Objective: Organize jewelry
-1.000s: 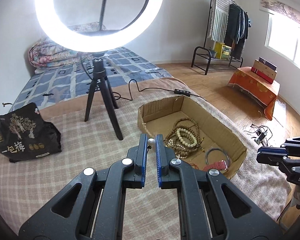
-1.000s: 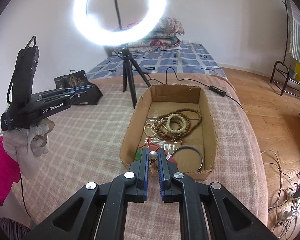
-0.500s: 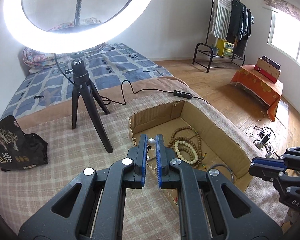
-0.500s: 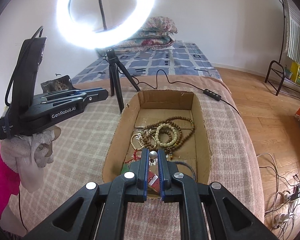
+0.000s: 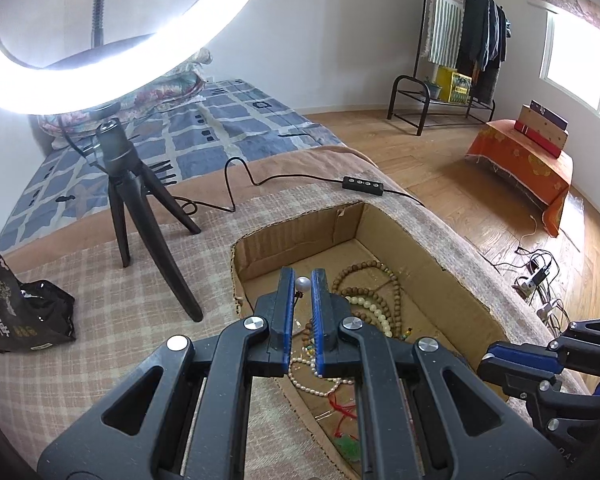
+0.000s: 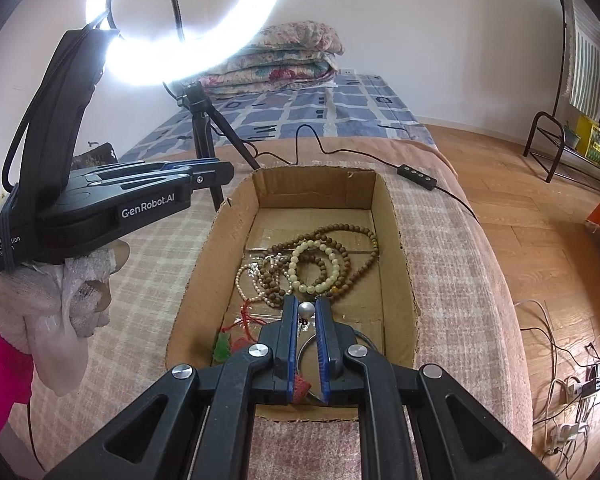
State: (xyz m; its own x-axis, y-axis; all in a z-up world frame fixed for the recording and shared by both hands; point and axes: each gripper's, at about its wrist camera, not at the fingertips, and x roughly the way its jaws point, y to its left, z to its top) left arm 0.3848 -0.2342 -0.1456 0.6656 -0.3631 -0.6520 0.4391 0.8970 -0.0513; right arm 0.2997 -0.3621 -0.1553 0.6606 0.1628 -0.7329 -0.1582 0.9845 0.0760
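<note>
An open cardboard box [image 5: 300, 236] [image 6: 312, 188] lies on the checked blanket. In it are brown wooden bead strings [image 6: 340, 236], a cream bead bracelet [image 6: 312, 268] [image 5: 376, 312], a pearl strand [image 5: 312, 384], a green pendant on red cord [image 6: 221, 348] and a metal bangle [image 6: 364, 338]. My left gripper [image 5: 303, 285] hangs over the box's near left part, shut on a small white pearl bead [image 5: 302, 282]. My right gripper [image 6: 307, 310] is over the box's near end, shut on a grey pearl bead [image 6: 306, 309]. Each gripper shows at the other view's edge [image 6: 220, 170] [image 5: 486, 360].
A ring light on a black tripod [image 5: 140, 216] stands left of the box. Its cable and controller [image 5: 362, 185] run behind the box. A black bag [image 5: 16, 312] sits at far left. The bed drops to a wooden floor with cables [image 6: 572, 384] on the right.
Both grippers have come forward and a little down over the box, which now looks larger. The left gripper moved more. The beads stay between the fingertips.
</note>
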